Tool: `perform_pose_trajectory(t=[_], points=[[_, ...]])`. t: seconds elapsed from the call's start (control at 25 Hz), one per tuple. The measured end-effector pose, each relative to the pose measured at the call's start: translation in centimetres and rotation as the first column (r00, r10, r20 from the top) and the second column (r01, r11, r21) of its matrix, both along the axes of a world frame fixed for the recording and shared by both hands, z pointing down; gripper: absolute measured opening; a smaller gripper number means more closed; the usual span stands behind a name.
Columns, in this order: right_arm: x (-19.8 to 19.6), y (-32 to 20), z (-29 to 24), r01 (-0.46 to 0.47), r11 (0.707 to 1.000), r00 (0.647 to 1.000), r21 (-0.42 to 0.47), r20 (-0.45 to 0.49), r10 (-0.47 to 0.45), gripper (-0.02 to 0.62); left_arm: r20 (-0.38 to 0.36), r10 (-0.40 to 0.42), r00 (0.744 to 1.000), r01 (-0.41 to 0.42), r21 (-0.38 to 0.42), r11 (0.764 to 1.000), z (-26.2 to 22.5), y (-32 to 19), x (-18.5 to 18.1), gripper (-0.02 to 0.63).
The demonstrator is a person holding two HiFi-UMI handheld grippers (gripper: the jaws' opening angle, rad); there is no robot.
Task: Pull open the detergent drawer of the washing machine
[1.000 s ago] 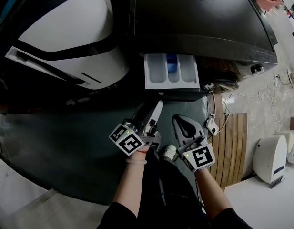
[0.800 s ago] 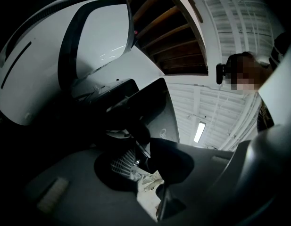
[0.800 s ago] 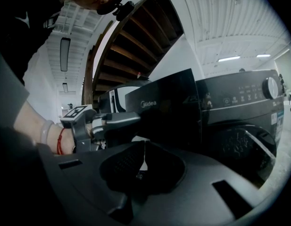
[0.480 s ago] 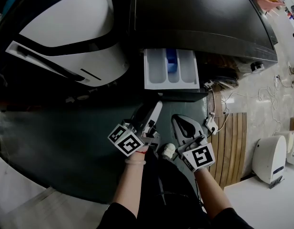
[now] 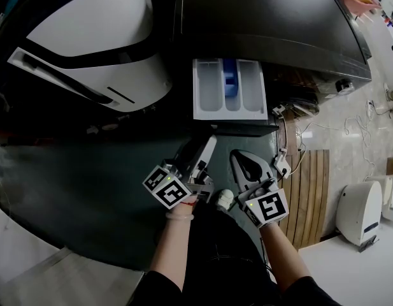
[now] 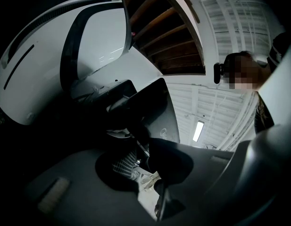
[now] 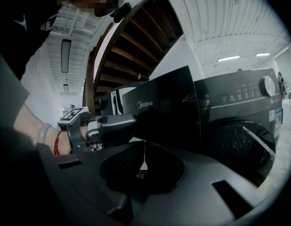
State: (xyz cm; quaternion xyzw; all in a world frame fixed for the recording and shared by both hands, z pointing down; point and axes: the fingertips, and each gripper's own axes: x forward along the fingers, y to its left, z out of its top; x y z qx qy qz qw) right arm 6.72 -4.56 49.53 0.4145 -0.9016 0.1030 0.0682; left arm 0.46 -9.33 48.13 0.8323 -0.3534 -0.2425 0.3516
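White moulded plastic fills the left of the head view: a large pale appliance with dark trim, standing beside the dark washing machine. From the machine's front edge the detergent drawer juts well out toward the person, its pale compartments exposed and a blue insert showing in the middle one. Judged from that, the pull looks done: the drawer seems near the end of its travel and nothing grips it. What may be left is no more than drawing the grippers clear.

Both grippers hang below the drawer, well apart from it and close to the person's body. The left gripper points up toward the drawer's left corner. Its jaws have just been closing and stand partly spread. Its own view shows an open gap between them with nothing in it, only a pale patch of floor beyond. Just to its right, the right gripper has its jaws pressed almost together. Its own view shows only a thin sliver of light between the pads, and they pinch nothing. Farther right, a wooden slatted panel lies on the floor.
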Motion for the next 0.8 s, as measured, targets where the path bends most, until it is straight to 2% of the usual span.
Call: perform_pose_trajectory(t=[0.64,0.72,0.8], points=[[-0.2,2.4,0.7,-0.018,1.0,1.0,-0.015,0.009,0.018,0.012,0.001,0.003,1.0,-0.003,0.006,1.0,0.1,1.7,-0.4,0.058],[-0.1,2.7,0.7,-0.024,0.999,1.0,-0.028,0.012,0.024,0.011,-0.01,0.002,1.0,-0.002,0.031,1.0,-0.4,1.9,-0.4,0.009],[0.2,2.8,0.7,-0.027,1.0,1.0,-0.012,0.009,0.028,0.012,0.008,0.001,1.0,-0.002,0.042,0.999,-0.7,2.0,-0.4,0.009]])
